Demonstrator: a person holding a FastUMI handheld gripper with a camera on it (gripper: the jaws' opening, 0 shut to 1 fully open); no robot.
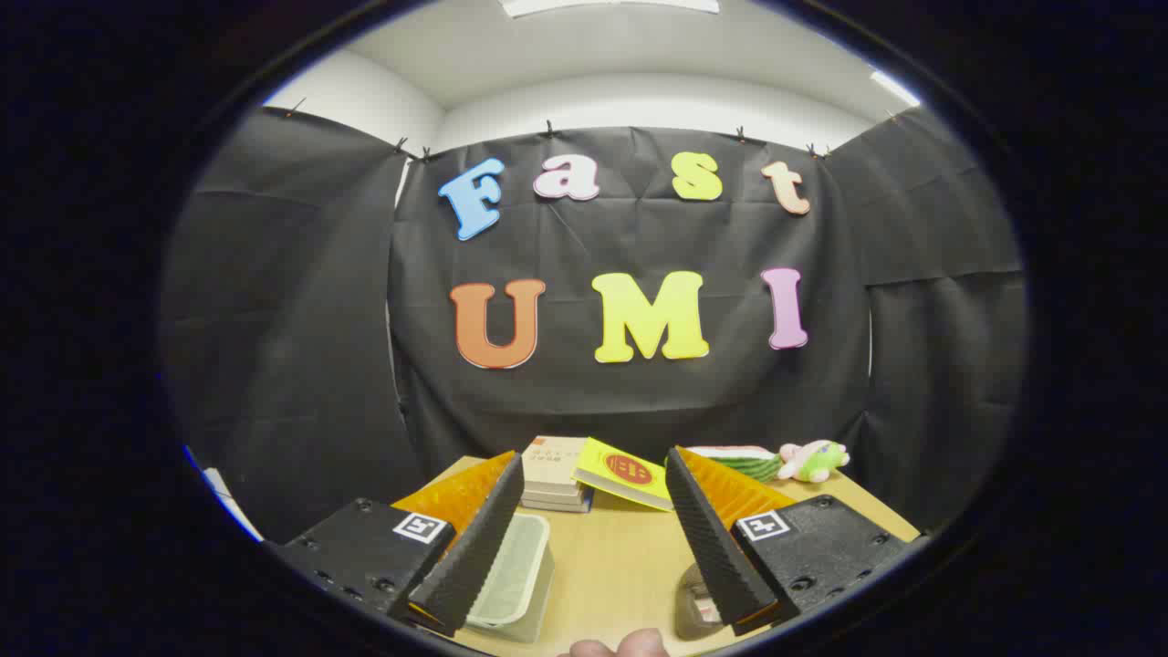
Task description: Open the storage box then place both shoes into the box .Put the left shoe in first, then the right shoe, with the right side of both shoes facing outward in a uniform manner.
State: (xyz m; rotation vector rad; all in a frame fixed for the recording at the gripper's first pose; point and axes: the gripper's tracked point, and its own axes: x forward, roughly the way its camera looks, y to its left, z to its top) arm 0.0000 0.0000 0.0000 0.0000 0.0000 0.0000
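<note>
Translucent plastic makes up the storage box [513, 568]: we see a pale, frosted rectangular container with rounded corners and a flat lid sitting closed on top, its contents hidden from us. It rests on the wooden tabletop [620, 557] towards the near edge, and part of it is covered by one finger of our gripper [593, 538], so that the box lies just beside and under that finger rather than between the two.

We hold the gripper released, its two fingers spread wide apart with bare tabletop between them and nothing pressed by either pad.

Under the other finger, at the near edge, we make out a greyish object with a pale inside [695, 604]; it could be a shoe, but too little shows for us to tell. Fingertips of a person's hand [619, 645] show at the near edge, between the gripper's fingers.

Beyond the fingers, along the far edge of the tabletop, we see a stack of books [552, 474], a yellow booklet with a red oval mark [625, 473] leaning just beside it, a watermelon-slice toy [744, 461], and a pink-and-green plush toy [812, 460] near the far corner.
</note>
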